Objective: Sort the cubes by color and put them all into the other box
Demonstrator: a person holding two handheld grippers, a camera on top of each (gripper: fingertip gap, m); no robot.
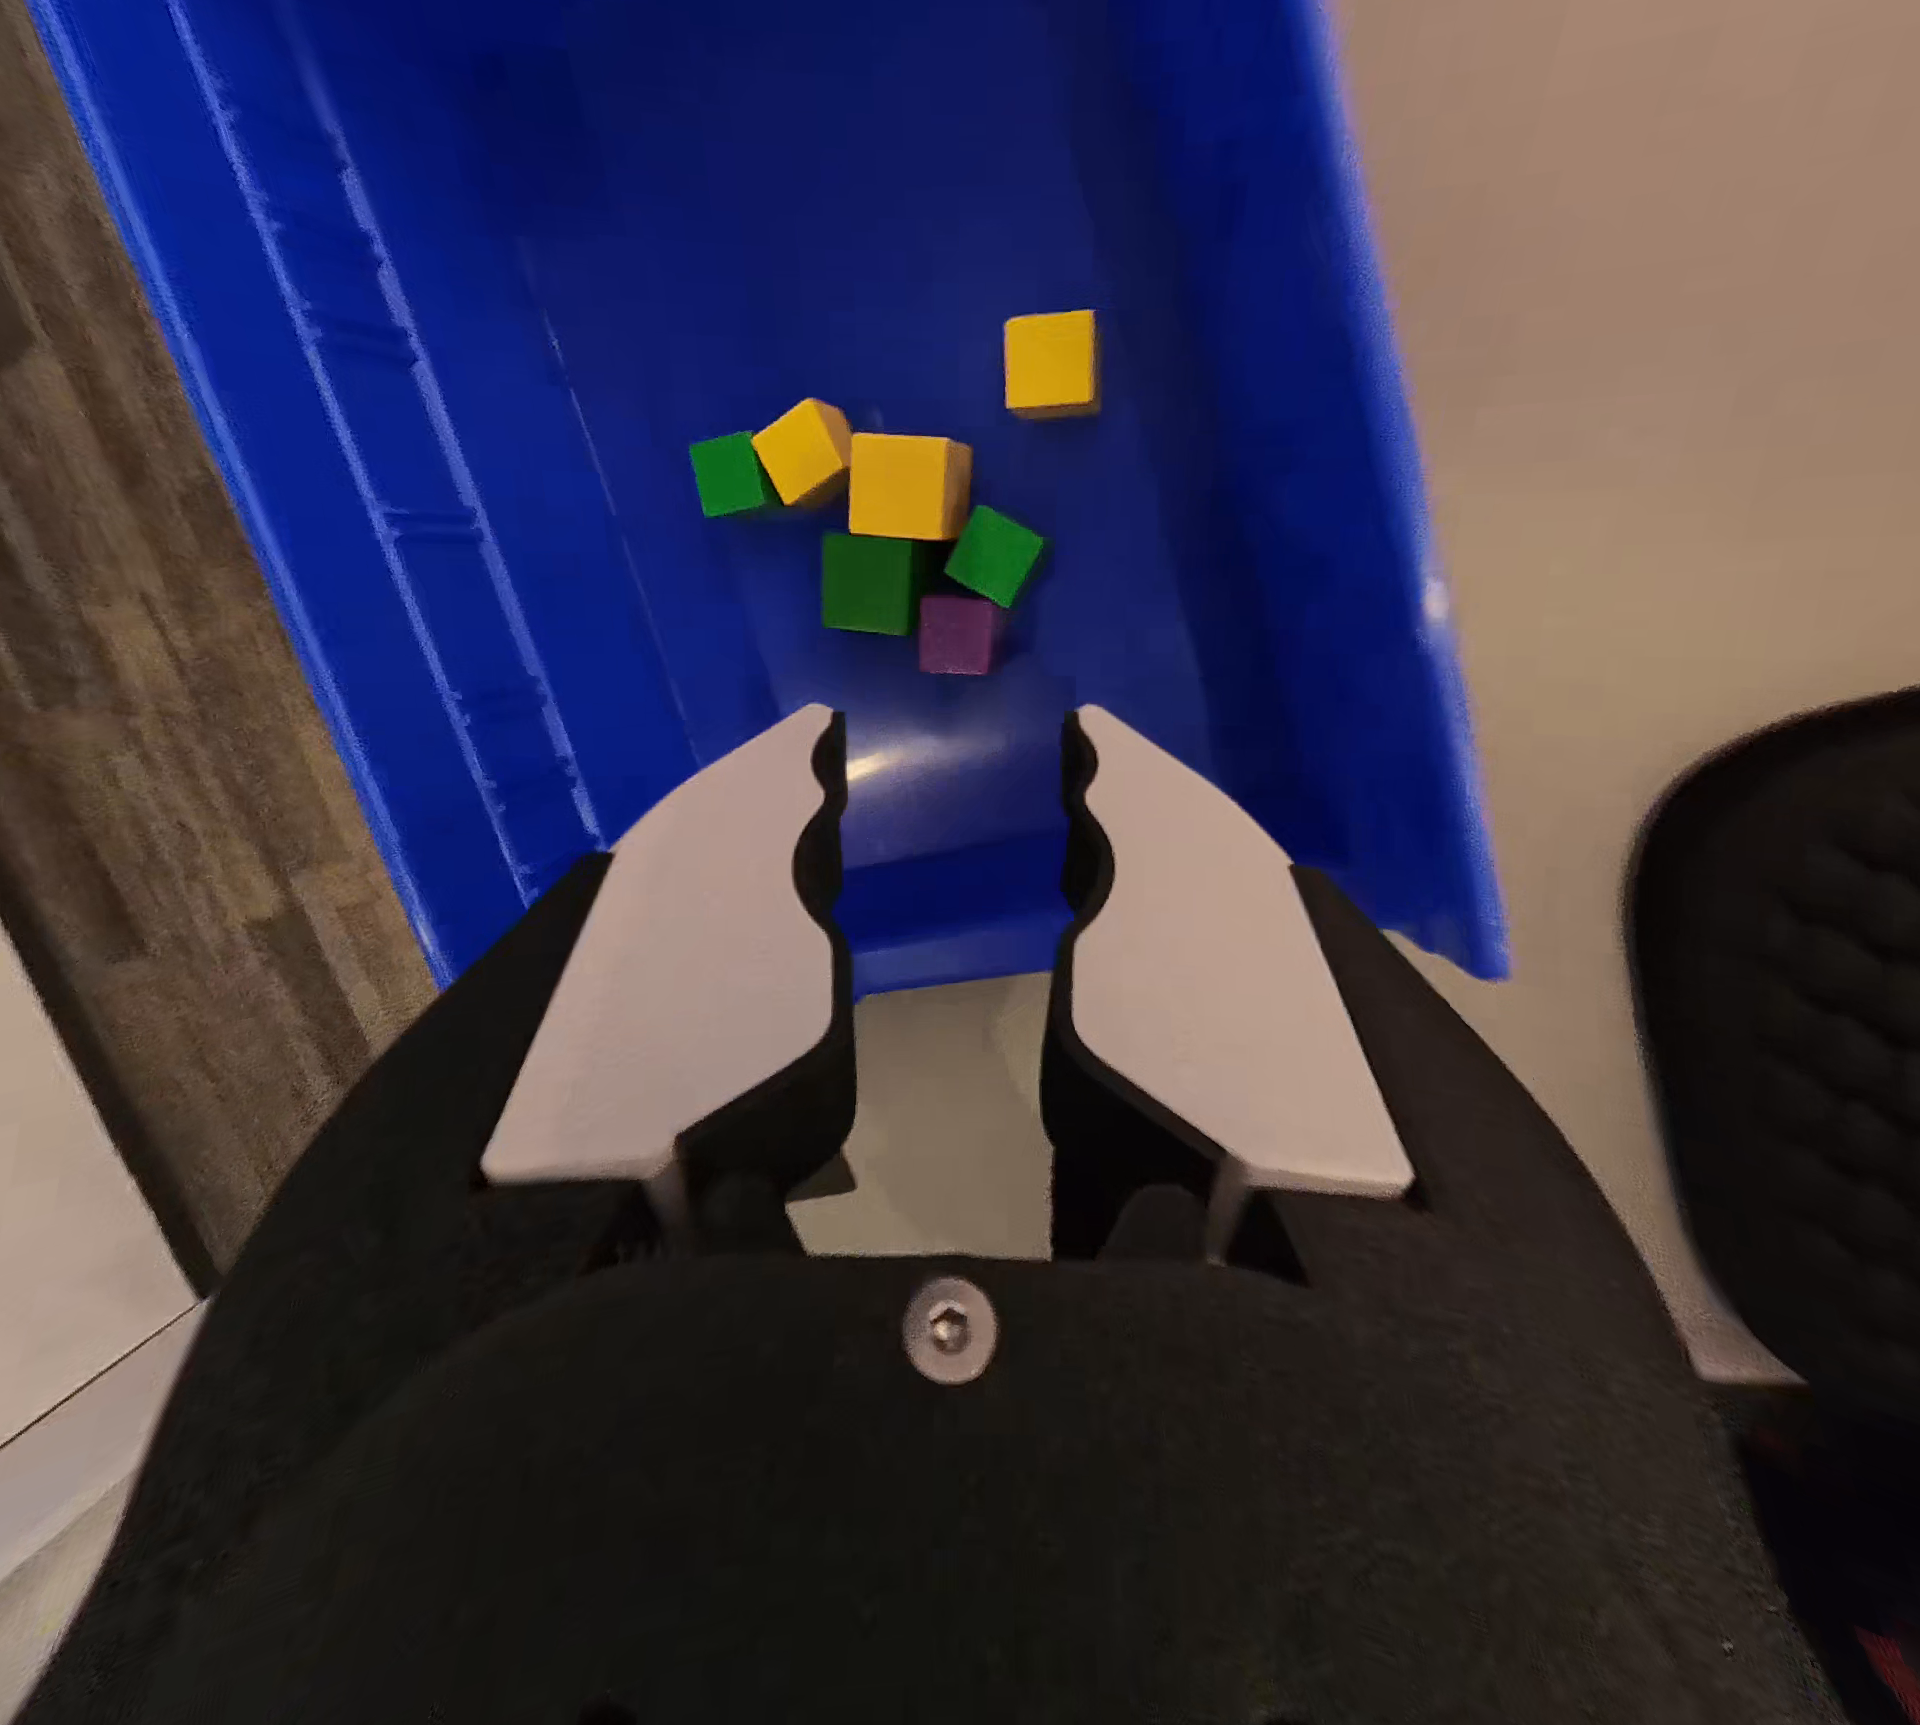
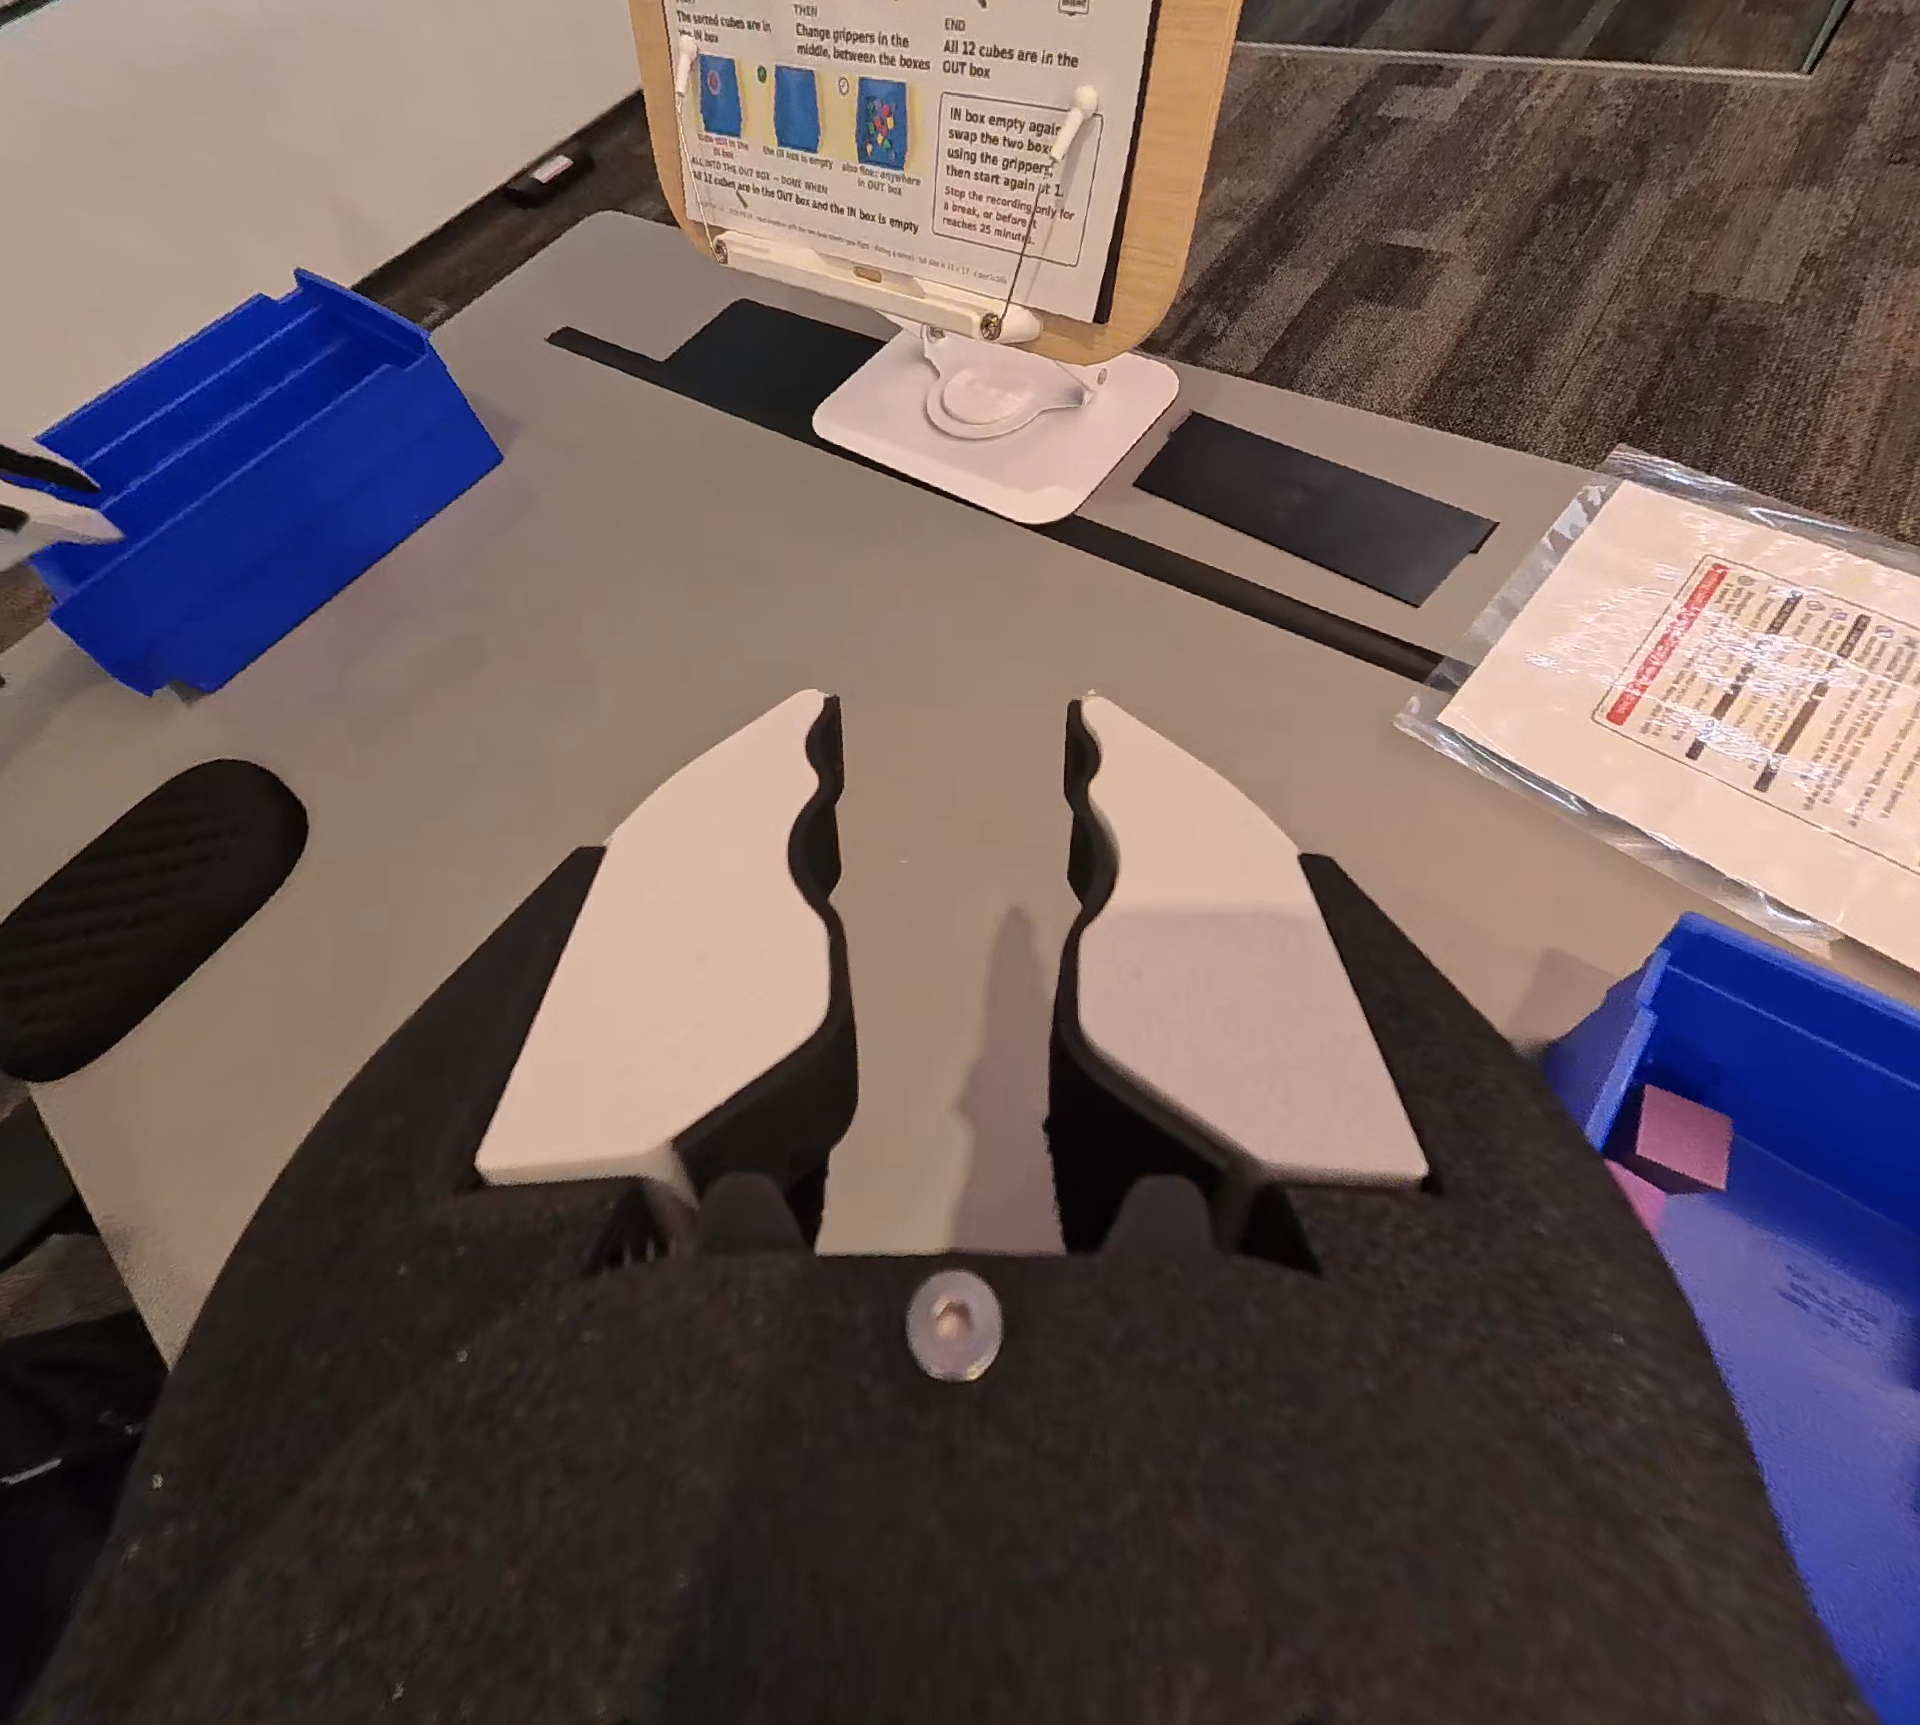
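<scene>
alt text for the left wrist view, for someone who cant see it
The open left gripper hovers over a blue box holding seven small cubes: three yellow, three green and one purple cube nearest the fingertips. Six are clustered; one yellow cube sits apart.

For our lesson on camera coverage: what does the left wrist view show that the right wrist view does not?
Only the left wrist view: yellow cubes, green cubes and a purple cube on a blue box's floor, open left tongs.
Only the right wrist view: an instruction board, a bagged sheet, open right tongs.
Both: grey table, blue boxes.
</scene>
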